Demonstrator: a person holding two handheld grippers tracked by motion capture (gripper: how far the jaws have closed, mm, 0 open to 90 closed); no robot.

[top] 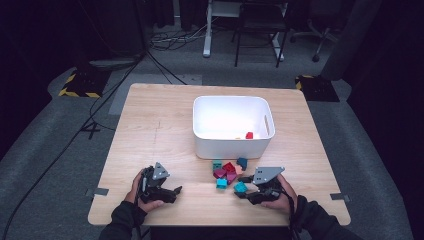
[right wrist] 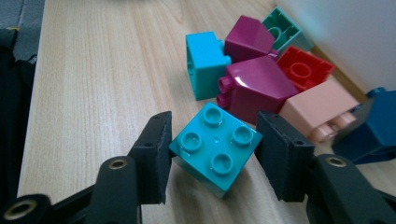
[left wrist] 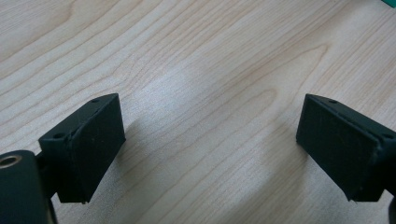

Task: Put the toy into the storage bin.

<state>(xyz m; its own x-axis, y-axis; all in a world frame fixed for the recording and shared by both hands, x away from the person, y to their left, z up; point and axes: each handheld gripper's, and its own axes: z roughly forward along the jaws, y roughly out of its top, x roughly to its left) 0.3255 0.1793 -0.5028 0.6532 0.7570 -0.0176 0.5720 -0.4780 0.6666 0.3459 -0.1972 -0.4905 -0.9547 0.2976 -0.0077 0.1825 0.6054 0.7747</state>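
A teal four-stud brick (right wrist: 215, 144) lies on the wooden table (top: 160, 130), turned cornerwise between the pads of my right gripper (right wrist: 215, 128). Both pads press on its corners, so that gripper is shut on it. From above, the right gripper (top: 241, 189) sits near the front edge, just right of centre, with the teal brick (top: 240, 187) at its tips. My left gripper (top: 175, 191) rests at the front left and points right. Its jaws stand wide apart, and the left gripper (left wrist: 210, 116) has only bare wood between them.
Beyond the held brick lies a pile of loose bricks (top: 227, 170): cyan (right wrist: 205, 63), purple (right wrist: 259, 86), green (right wrist: 282, 28), red (right wrist: 303, 67), pink (right wrist: 320, 105) and dark blue (right wrist: 373, 126). Behind it stands a white bin (top: 232, 100) holding a red brick (top: 249, 135).
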